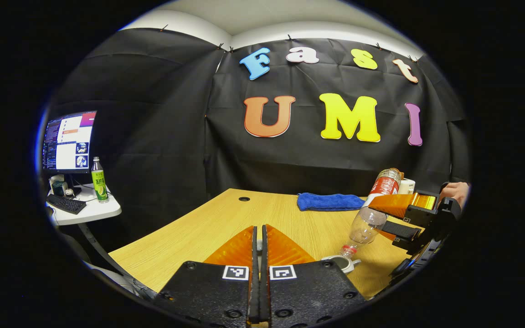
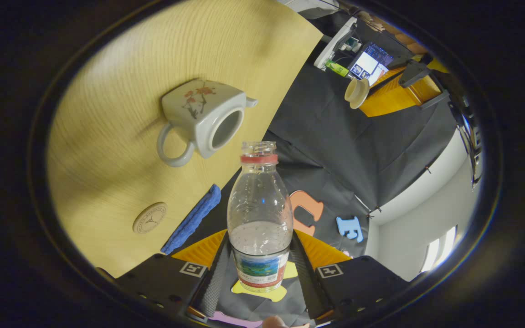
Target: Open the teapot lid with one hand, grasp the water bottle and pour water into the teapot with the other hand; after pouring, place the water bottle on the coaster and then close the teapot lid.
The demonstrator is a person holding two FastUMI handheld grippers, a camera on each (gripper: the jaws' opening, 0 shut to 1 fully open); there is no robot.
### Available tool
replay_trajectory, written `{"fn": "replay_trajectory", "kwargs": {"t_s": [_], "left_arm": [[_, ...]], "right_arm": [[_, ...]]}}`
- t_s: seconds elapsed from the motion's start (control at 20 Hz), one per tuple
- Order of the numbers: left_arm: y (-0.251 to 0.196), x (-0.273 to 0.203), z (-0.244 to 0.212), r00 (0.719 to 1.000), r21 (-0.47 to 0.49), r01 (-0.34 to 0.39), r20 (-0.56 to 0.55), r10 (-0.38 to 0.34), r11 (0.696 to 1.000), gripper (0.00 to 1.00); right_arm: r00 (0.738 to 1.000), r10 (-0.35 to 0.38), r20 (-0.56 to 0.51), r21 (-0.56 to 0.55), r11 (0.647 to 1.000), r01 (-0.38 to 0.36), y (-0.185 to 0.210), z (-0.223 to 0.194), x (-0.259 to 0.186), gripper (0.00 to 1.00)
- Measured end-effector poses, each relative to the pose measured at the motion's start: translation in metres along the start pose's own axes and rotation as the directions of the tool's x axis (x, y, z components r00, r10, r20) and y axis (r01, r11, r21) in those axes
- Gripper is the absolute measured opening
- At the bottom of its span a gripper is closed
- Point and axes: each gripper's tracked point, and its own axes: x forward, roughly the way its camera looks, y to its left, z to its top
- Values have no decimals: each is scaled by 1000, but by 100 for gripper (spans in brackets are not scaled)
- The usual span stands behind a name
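Partly hidden teapot (image 1: 342,263) under water bottle (image 1: 374,212)

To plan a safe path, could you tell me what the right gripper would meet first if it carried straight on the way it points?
Probably the teapot: the bottle held in the right gripper aims its mouth just beside the open top, though depth is unclear.

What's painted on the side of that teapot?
Reddish blossoms on a dark branch, on the pale teapot; clearest in the right gripper view.

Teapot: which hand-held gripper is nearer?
Right. The right hand-held gripper tilts the water bottle with its mouth just over the teapot. The left hand-held gripper holds the lid farther off.
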Motion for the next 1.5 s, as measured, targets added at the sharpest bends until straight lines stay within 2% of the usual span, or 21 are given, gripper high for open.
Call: {"fn": "replay_trajectory", "kwargs": {"t_s": [0.3, 0.45, 0.55, 0.7, 0.85, 0.9, 0.95, 1.0, 1.1, 1.15, 1.25, 1.4, 1.45, 1.5], "left_arm": [[1, 0, 0, 1000, -1, -5, 2, 5, 1000, 3], [3, 0, -2, 1000, 0, -11, -3, 11, 1000, 3], [6, 0, -3, 1000, 1, -15, -5, 15, 1000, 3], [10, -1, -1, 1000, 2, -30, -4, 30, 1000, 3], [10, -2, 2, 999, 0, -33, 5, 33, 999, 3], [8, -3, 2, 1000, 1, -30, 8, 30, 1000, 3], [7, -2, 2, 1000, 4, -28, 8, 28, 1000, 3], [5, -2, 3, 1000, 7, -23, 6, 23, 1000, 3], [-5, -5, 5, 1000, 12, -6, 10, 6, 1000, 3], [-9, -5, 9, 1000, 15, 3, 18, -4, 1000, 3], [-18, -7, 12, 999, 22, 19, 29, -20, 1000, 3], [-31, -9, 14, 999, 35, 40, 36, -41, 999, 3], [-37, -8, 14, 998, 37, 48, 37, -50, 998, 3], [-41, -8, 15, 997, 37, 60, 36, -61, 998, 3]], "right_arm": [[1000, 2, 0, 21, 1000, -2, 1, -1, 1, 75], [1000, 3, -4, 63, 998, -3, 3, -3, 1, 73], [1000, 29, -6, 140, 990, -28, 12, -4, 0, 75], [990, 143, -5, 342, 930, -132, 35, -8, -1, 72], [987, 162, -12, 495, 858, -135, 31, -11, -1, 75], [984, 180, -9, 570, 809, -143, 31, -16, -1, 75], [979, 204, 2, 654, 740, -156, 33, -18, -1, 75], [973, 229, 17, 740, 652, -166, 33, -21, -1, 76], [962, 266, 54, 882, 439, -171, 33, -23, -2, 73], [960, 273, 68, 931, 329, -160, 30, -26, -2, 76], [962, 261, 84, 986, 118, -118, 25, -35, 0, 75], [975, 211, 72, 984, -175, -35, 15, -64, 2, 73], [979, 196, 60, 964, -267, -5, 16, -75, 3, 73], [981, 190, 41, 939, -342, 27, 18, -87, 1, 72]]}}
